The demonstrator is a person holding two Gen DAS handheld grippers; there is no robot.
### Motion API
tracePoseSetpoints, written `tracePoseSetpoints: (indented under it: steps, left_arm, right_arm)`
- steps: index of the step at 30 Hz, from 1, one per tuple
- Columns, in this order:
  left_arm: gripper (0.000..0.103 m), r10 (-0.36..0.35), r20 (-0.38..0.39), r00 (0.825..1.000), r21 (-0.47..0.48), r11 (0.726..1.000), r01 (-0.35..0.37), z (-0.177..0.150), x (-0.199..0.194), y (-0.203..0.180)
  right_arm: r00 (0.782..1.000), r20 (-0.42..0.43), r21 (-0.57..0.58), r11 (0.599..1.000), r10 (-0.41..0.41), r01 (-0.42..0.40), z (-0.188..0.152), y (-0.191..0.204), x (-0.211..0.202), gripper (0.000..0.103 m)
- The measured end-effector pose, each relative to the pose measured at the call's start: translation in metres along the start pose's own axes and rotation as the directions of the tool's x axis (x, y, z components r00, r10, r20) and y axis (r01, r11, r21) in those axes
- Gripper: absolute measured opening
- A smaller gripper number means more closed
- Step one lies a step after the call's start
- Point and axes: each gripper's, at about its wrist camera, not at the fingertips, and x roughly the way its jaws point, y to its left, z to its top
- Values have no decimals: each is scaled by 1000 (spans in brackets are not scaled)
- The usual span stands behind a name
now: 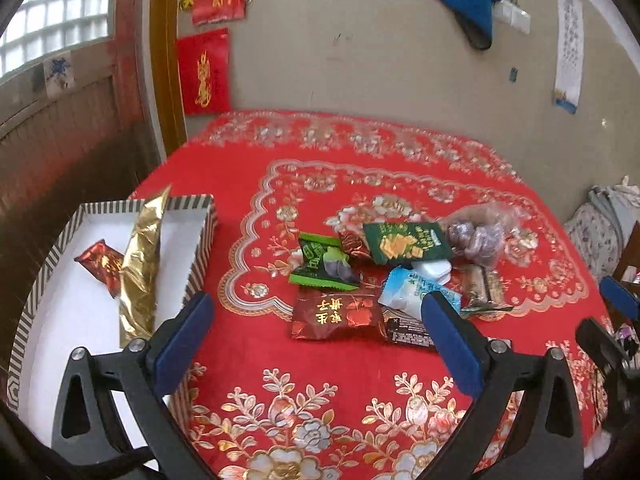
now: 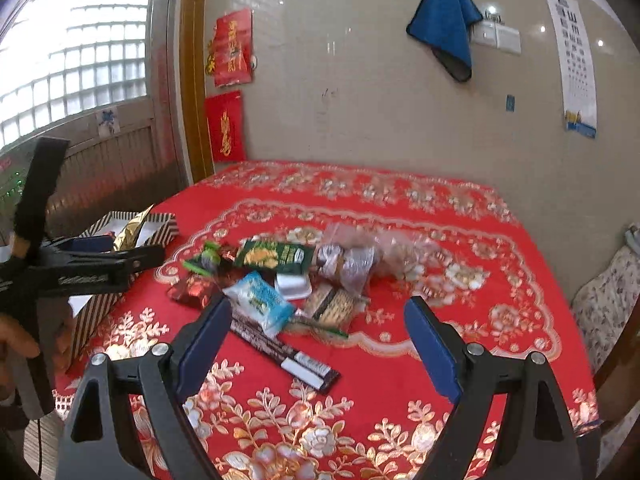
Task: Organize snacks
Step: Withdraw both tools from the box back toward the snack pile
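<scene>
A striped box with a white inside stands at the table's left edge and holds a gold packet and a small red packet. A pile of snacks lies mid-table: a dark red packet, a green packet, a dark green cracker bag, a light blue packet, a clear bag of wrapped sweets and a long black bar. My left gripper is open and empty, just short of the pile. My right gripper is open and empty above the black bar.
The table wears a red floral cloth and stands against a beige tiled wall. A wooden panel and glass-block window are at the left. A floral cushion lies off the table's right edge. The box also shows in the right wrist view.
</scene>
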Motion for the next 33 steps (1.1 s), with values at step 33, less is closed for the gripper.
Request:
tracePoseSetpoints:
  steps: [33]
  left_arm:
    - [102, 64, -205, 977, -78, 994, -82, 0, 35, 17]
  right_arm:
    - [991, -100, 117, 990, 95, -83, -11, -15, 31, 88]
